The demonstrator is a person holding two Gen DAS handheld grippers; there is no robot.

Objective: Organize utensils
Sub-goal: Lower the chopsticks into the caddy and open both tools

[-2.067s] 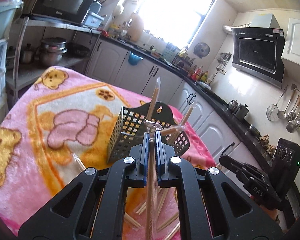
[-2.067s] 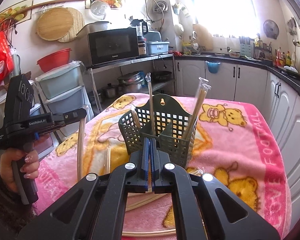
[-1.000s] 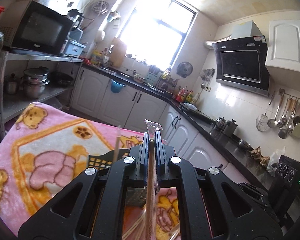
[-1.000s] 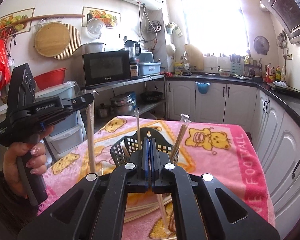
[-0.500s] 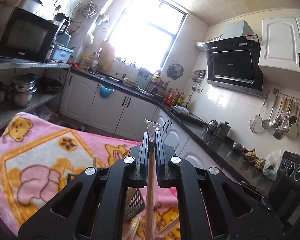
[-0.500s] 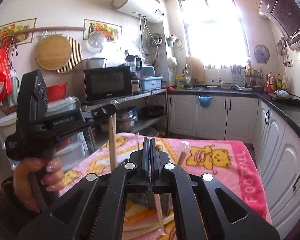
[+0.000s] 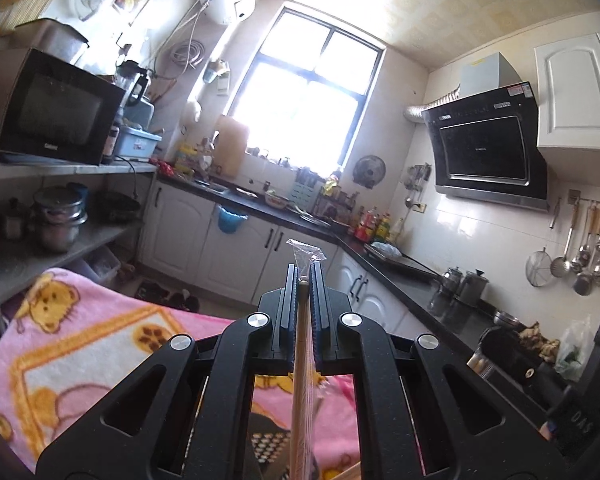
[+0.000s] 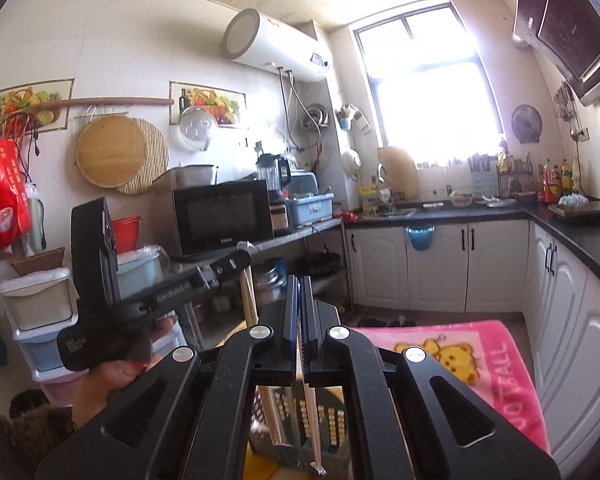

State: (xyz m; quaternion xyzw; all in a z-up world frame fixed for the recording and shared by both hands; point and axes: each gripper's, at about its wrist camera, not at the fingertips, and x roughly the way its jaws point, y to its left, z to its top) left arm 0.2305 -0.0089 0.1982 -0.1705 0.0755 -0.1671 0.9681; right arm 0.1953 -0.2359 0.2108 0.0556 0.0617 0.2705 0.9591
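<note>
We are holding both grippers level: left gripper (image 7: 302,276) clamping wrapped chopsticks (image 7: 300,400), right gripper (image 8: 298,312) pinching second pair (image 8: 312,420). Holder basket (image 8: 332,420) sitting at 6 o'clock below. We are advising: lower tips vertically, release only inside basket.

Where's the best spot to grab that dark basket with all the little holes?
Probably its top rim. The basket stands upright with thin mesh walls, so come straight down and pinch one wall, one finger inside, one outside. First free a gripper: the left gripper and right gripper each clamp wrapped chopsticks.
</note>
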